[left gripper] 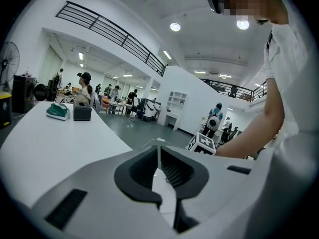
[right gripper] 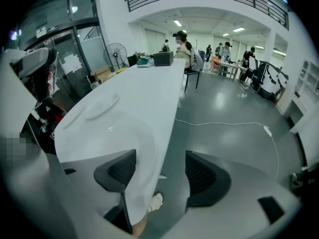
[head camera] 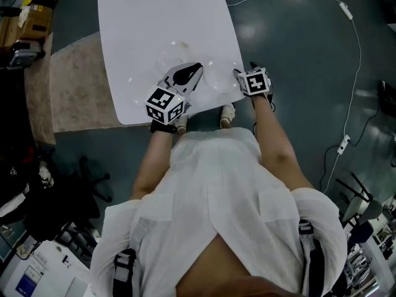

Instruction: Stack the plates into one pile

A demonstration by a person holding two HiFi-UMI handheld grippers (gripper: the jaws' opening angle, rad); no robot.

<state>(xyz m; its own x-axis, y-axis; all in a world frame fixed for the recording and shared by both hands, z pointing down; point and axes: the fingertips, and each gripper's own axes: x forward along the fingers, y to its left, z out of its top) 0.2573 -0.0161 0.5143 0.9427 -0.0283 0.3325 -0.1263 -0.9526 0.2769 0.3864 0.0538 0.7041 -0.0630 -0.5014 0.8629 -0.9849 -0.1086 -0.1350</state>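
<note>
Right tool (right gripper: 158, 172) open around plate (right gripper: 124, 133) rim

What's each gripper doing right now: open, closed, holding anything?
Left gripper: closed on the rim of a thin round white plate.
Right gripper: open around another white plate, not gripping.

A smooth, faintly glossy white finish is seen on the table (right gripper: 149, 91) ahead of the right gripper (right gripper: 162, 174). The plate (right gripper: 142, 153) between its jaws is shown as clear and glossy. Ribbed matt black pads (right gripper: 205, 176) are set in matt white plastic. Beyond, the grey floor (right gripper: 234, 108) is polished.
</note>
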